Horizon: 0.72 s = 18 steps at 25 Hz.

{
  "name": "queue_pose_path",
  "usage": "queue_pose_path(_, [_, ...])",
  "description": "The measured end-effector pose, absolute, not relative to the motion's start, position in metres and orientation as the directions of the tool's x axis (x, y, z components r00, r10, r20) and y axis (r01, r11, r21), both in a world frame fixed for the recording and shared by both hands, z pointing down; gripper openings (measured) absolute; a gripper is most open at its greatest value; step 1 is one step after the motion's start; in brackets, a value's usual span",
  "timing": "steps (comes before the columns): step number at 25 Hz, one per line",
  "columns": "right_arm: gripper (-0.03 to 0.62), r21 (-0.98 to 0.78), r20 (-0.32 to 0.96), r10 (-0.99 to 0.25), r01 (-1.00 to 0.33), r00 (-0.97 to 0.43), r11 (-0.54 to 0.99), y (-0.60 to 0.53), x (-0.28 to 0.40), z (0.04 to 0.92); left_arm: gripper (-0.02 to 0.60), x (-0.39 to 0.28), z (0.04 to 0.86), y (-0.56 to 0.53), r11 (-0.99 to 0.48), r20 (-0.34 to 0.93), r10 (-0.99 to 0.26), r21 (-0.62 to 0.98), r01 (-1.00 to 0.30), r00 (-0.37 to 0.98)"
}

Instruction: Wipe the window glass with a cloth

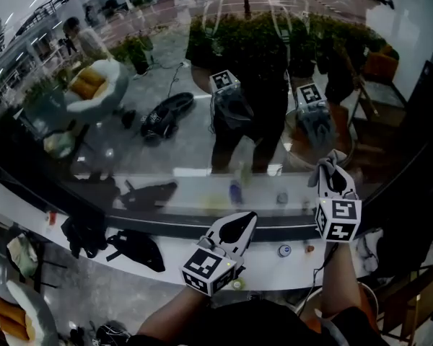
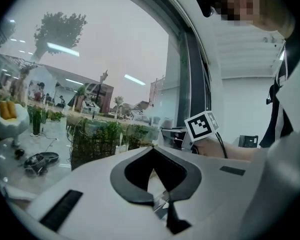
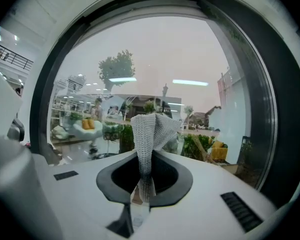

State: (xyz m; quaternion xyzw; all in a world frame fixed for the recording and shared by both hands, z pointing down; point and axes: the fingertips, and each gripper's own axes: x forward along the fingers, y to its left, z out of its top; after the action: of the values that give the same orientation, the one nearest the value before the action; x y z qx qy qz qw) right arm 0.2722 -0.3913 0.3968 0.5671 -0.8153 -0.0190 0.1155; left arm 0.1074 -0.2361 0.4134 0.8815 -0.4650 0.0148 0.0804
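The window glass [image 1: 195, 132] fills the head view and mirrors me and both marker cubes. My right gripper [image 1: 333, 170] is raised close to the pane at the right, shut on a grey-white knitted cloth [image 1: 326, 166]. In the right gripper view the cloth [image 3: 150, 129] stands up out of the shut jaws of the right gripper [image 3: 148, 153], in front of the glass [image 3: 155, 59]. My left gripper [image 1: 245, 220] hangs lower, near the sill, shut with nothing in it. The left gripper view shows the left gripper [image 2: 152, 149] with its tips together, and the right gripper's marker cube [image 2: 205, 125] beyond.
A white sill [image 1: 166, 218] runs under the pane, with a small round object [image 1: 284, 250] on it. A dark window frame [image 3: 262, 109] curves round the right side. Dark bags [image 1: 137, 247] lie on the floor below. A pale chair with yellow cushions [image 1: 94, 85] shows in the glass.
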Motion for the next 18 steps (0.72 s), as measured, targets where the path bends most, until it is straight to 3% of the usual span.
queue_pose_path(18, [0.052,0.195,0.166,-0.873,-0.853,-0.458,0.485,-0.351,0.051,0.389,0.006,-0.072,0.423,-0.186,-0.475,0.068,-0.87,0.146,-0.868,0.488])
